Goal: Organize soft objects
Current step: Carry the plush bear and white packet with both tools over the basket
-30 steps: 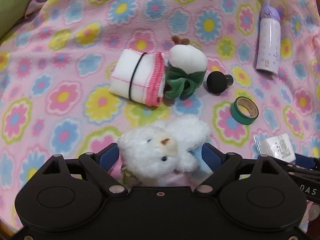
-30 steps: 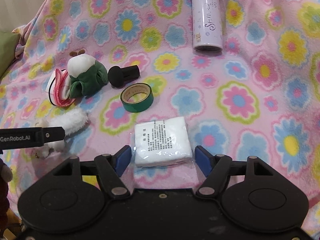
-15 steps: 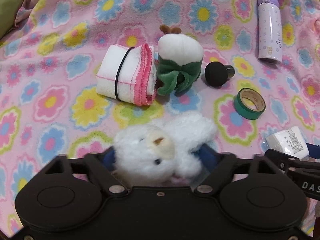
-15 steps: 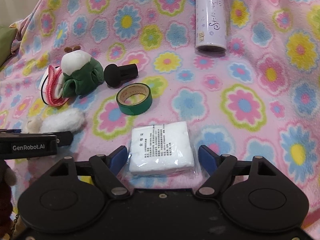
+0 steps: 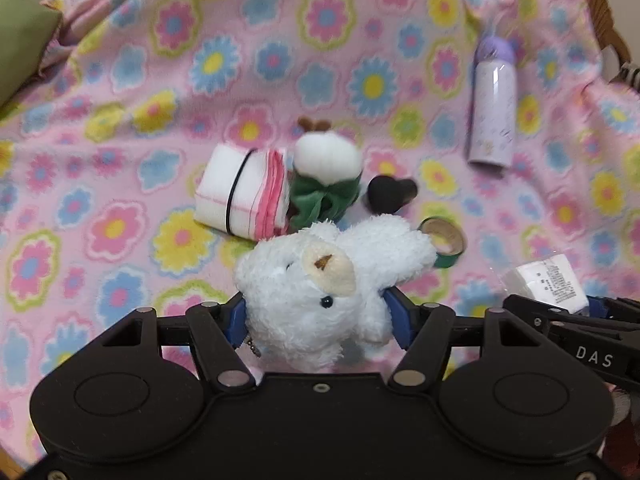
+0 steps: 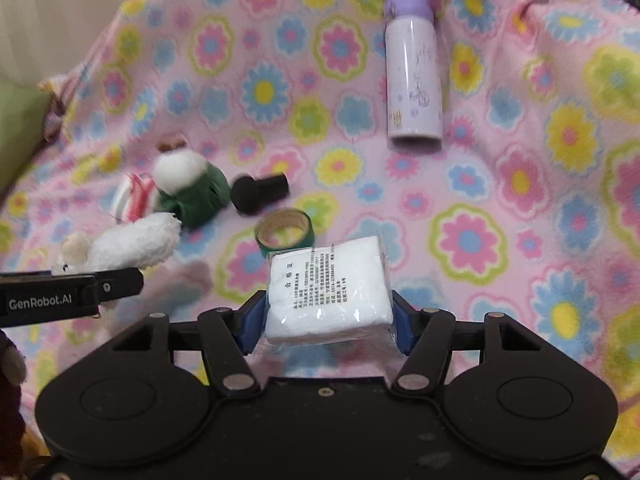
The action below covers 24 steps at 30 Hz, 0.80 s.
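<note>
My left gripper (image 5: pixel 316 314) has its jaws closing on a fluffy white plush bear (image 5: pixel 312 280), whose blue pads press into its sides; the bear hangs lifted over the flowered pink blanket (image 5: pixel 120 80). In the right wrist view my right gripper (image 6: pixel 326 320) has its jaws closing on a white plastic-wrapped soft packet (image 6: pixel 328 284) with printed text, also raised off the blanket. The bear (image 6: pixel 132 244) shows at that view's left, the packet (image 5: pixel 548 284) at the left wrist view's right. A folded white cloth with pink edging (image 5: pixel 240 196) and a green-and-white plush (image 5: pixel 326 172) lie together further back.
A black knob (image 5: pixel 390 196) and a green tape roll (image 5: pixel 444 240) lie beside the plush. A lilac bottle (image 5: pixel 492 120) lies at the back right. A green cushion (image 5: pixel 20 40) is at the far left, a wicker edge (image 5: pixel 604 12) at the top right.
Both grippers' jaws have come in onto their objects, the left on the bear and the right on the packet. Both have then risen, lifting bear and packet off the blanket.
</note>
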Tool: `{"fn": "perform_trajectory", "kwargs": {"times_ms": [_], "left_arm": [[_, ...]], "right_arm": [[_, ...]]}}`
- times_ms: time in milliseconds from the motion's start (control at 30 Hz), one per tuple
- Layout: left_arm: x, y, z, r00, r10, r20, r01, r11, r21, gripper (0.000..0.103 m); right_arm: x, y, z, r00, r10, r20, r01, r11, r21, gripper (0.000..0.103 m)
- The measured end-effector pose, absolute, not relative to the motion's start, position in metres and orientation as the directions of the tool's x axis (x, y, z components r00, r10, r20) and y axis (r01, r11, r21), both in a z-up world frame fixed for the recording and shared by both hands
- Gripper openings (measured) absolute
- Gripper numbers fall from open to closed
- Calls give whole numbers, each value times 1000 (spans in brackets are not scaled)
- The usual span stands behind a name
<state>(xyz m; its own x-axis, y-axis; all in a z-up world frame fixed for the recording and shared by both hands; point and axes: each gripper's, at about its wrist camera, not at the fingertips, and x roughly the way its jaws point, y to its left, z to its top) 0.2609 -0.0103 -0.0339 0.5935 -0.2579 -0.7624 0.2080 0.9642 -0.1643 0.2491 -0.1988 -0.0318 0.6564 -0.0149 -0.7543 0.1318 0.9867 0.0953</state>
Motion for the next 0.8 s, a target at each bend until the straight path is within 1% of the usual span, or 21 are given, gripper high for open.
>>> {"fn": "perform_trajectory", "kwargs": {"times_ms": [167, 367, 600, 800], "left_arm": [[232, -4, -5, 623, -264, -736, 204, 964, -173, 62], [186, 1, 19, 669, -242, -702, 200, 969, -143, 62], [129, 2, 23, 683, -236, -692, 184, 971, -150, 62], [89, 6, 20, 691, -227, -687, 156, 974, -165, 62]], "right_arm": [[220, -197, -3, 695, 32, -718, 118, 980, 158, 62], [173, -195, 20, 720, 81, -689, 109, 968, 227, 62], [110, -184, 33, 744, 116, -658, 83, 961, 263, 62], [64, -176, 30, 750, 143, -646, 68, 955, 290, 62]]}}
